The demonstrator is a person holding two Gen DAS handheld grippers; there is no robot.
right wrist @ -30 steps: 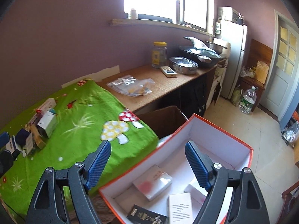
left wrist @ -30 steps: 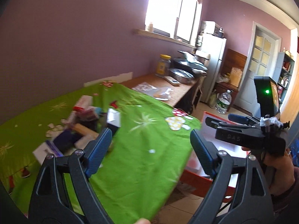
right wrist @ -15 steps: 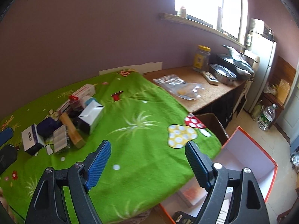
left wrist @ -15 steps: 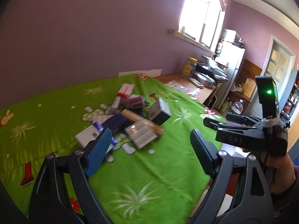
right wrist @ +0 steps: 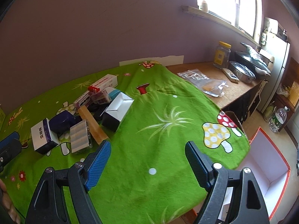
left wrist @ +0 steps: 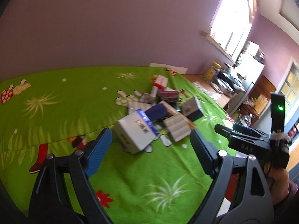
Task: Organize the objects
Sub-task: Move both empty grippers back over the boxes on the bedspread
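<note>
A pile of small boxes lies on a green blanket (left wrist: 56,112). A white and blue box (left wrist: 135,130) sits nearest my left gripper (left wrist: 150,151), which is open and empty just short of it. Behind it are a dark purple box (left wrist: 156,113), a ribbed clear case (left wrist: 176,128), a wooden block (right wrist: 92,123) and a black and white carton (left wrist: 192,108). My right gripper (right wrist: 147,160) is open and empty above the blanket, right of the pile. In the right wrist view the white and blue box (right wrist: 43,136) is at far left. An orange box with white inside (right wrist: 265,160) stands on the floor.
A wooden counter (right wrist: 211,71) at the blanket's far end carries a plastic bag (right wrist: 205,83), a yellow-lidded jar (right wrist: 222,55), a remote and metal pans. A fridge (right wrist: 278,74) and a water bottle (right wrist: 278,119) stand beyond. The purple wall runs behind the blanket.
Both grippers swung left, from the orange box and floor to the pile. The left gripper has closed in on the white and blue box. Both stayed open.
</note>
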